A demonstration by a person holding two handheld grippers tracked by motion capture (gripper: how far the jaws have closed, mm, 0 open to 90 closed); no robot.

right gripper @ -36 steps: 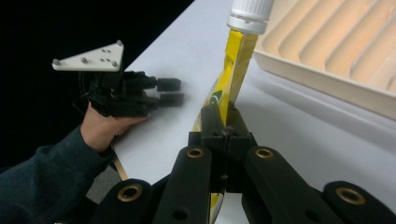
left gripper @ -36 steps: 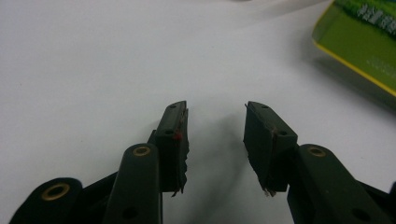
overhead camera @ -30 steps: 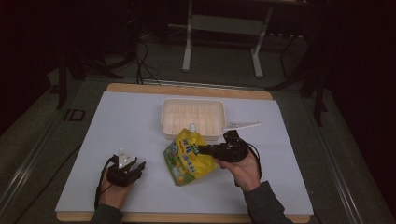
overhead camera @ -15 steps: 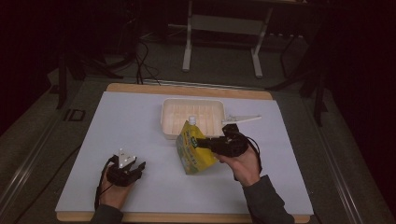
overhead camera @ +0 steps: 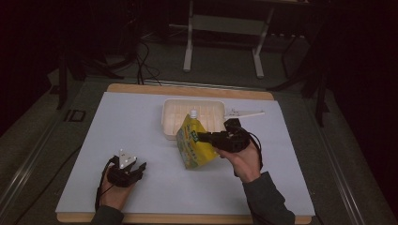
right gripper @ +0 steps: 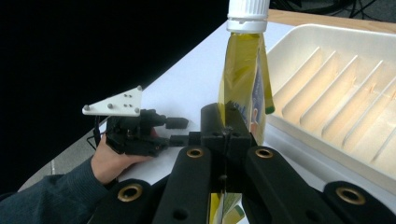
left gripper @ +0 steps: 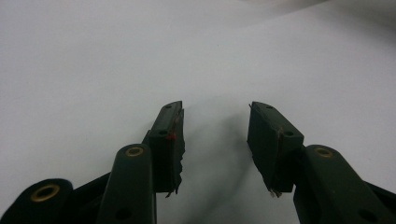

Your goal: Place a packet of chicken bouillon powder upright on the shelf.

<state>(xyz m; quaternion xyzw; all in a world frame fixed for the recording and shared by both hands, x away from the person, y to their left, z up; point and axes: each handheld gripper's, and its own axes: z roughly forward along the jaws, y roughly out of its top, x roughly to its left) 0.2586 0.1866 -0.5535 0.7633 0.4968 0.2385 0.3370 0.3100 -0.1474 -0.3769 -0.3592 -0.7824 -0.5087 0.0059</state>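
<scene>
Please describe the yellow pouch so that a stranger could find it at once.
On the white table, look just in front of the cream ribbed tray. There the right tongs grip a yellow pouch. Unlike its neighbours, it has printed sides and a white screw cap.

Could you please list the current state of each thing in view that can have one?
Yellow spouted drink pouch: upright, white cap on, lower end on table, pinched by right gripper.
Cream ribbed plastic tray: upright, empty.
Right gripper: shut on pouch.
Left gripper: jaws just opening, nothing between them.
</scene>
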